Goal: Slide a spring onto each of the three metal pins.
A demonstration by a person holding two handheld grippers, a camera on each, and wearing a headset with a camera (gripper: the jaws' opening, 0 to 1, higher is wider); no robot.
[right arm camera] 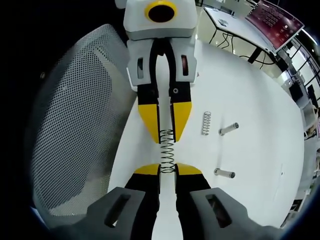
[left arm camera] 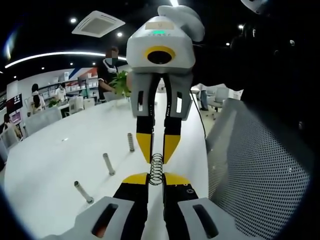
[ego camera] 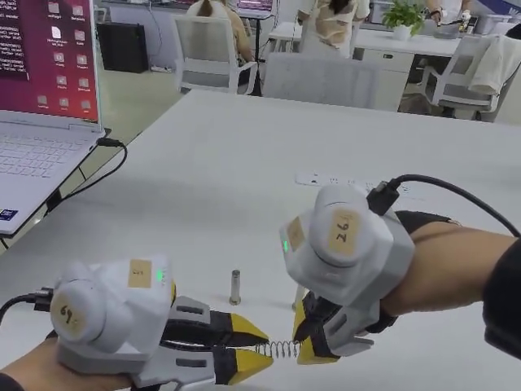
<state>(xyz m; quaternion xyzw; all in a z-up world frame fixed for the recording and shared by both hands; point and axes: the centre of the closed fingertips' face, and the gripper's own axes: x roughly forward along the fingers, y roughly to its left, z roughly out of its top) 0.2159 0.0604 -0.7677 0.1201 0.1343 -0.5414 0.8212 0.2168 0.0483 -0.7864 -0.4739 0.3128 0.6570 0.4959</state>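
White table (ego camera: 244, 163) carries an open laptop (ego camera: 41, 122) at its far left; a mesh chair back (right arm camera: 75, 125) stands close along the near edge. Left gripper (ego camera: 262, 349) and right gripper (ego camera: 303, 346) meet tip to tip low over the table, each clamped on one end of the same spring (ego camera: 281, 350). Three upright pins (left arm camera: 108, 164) stand bare just beyond the tips, off to one side of the held spring, and a second spring (right arm camera: 206, 123) lies flat near them

Open laptop (ego camera: 41, 106) at left on white table (ego camera: 212, 163), black cable (ego camera: 124, 156) plugged in; potted plant (ego camera: 404, 16) behind.
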